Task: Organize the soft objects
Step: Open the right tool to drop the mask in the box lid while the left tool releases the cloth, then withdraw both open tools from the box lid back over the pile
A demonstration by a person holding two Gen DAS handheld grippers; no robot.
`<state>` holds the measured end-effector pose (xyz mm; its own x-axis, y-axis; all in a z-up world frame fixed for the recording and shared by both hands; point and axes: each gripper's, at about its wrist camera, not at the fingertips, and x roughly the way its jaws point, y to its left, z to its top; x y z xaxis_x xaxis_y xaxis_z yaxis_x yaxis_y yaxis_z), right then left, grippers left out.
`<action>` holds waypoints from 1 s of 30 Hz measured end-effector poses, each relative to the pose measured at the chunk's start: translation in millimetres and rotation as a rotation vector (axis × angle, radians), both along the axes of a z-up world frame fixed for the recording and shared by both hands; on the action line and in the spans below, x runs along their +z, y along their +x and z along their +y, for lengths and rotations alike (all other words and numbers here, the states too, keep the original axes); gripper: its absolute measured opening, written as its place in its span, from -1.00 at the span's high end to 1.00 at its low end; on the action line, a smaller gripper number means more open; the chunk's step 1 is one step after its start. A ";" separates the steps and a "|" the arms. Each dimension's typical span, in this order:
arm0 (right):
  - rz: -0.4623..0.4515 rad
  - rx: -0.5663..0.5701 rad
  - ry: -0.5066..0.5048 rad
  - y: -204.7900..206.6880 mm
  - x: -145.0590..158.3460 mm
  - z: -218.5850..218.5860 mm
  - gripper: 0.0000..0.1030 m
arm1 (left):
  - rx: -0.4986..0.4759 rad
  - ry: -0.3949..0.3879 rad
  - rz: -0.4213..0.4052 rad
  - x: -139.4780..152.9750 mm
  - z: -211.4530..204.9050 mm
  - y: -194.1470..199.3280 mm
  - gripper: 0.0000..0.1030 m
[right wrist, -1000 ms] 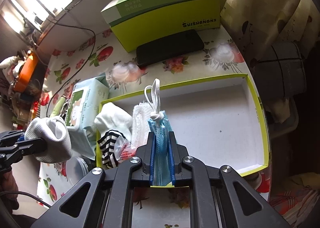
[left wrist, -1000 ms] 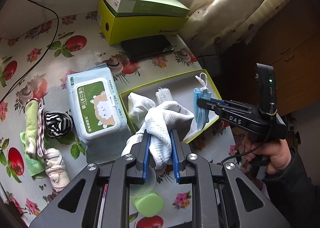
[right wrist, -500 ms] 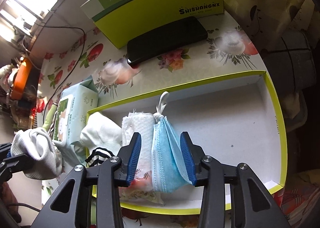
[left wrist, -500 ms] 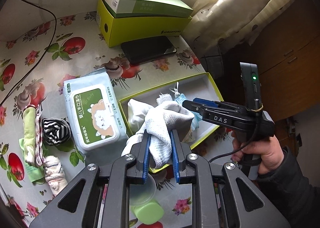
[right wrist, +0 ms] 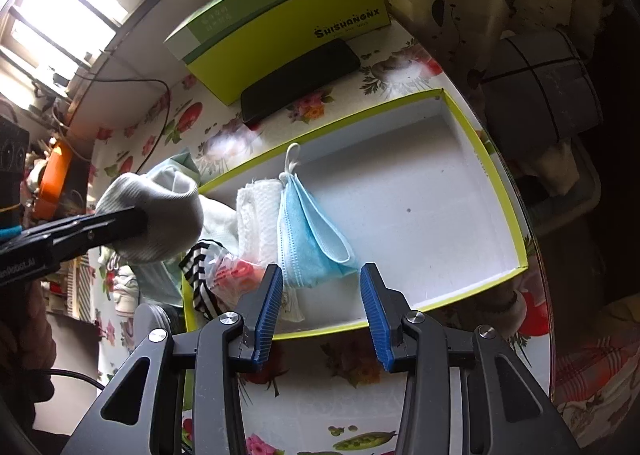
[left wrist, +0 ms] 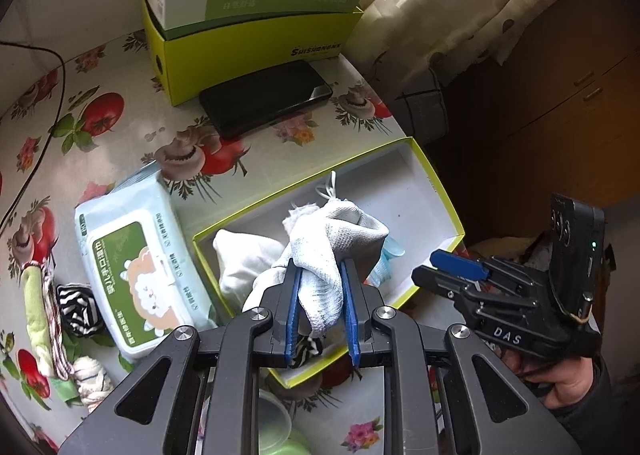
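The mask (right wrist: 316, 239) is laid in the tray (right wrist: 500, 191), the right hand-held gripper (right wrist: 320, 311) just spread; a sock (left wrist: 332, 255) is pinched by the left hand-held gripper (left wrist: 320, 319); cloths (left wrist: 48, 319) are left on the counter (left wrist: 120, 135).

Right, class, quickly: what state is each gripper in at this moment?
Left gripper: shut on the white sock.
Right gripper: open and empty, its jaws just opened; the blue face mask lies in the tray.

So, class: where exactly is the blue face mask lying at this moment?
In the right wrist view the blue face mask lies inside the yellow-rimmed tray, left of centre, against the white folded cloth.
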<state>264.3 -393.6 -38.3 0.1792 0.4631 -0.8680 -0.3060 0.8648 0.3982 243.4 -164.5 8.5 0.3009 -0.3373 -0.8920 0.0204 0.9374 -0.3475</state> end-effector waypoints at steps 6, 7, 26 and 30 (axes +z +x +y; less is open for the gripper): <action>0.007 -0.029 0.012 -2.3 -2.6 -10.6 0.23 | -0.043 0.009 0.012 -6.9 -22.4 22.3 0.62; 0.006 -0.033 0.013 -2.6 -2.4 -12.3 0.23 | -0.051 0.009 0.013 -7.9 -26.2 26.5 0.62; 0.014 -0.087 0.010 1.5 -5.7 -31.0 0.23 | -0.123 -0.038 0.059 -42.8 -79.9 88.6 0.16; 0.009 -0.091 0.011 3.8 -5.8 -28.8 0.23 | -0.116 -0.012 0.030 -32.2 -71.1 82.3 0.12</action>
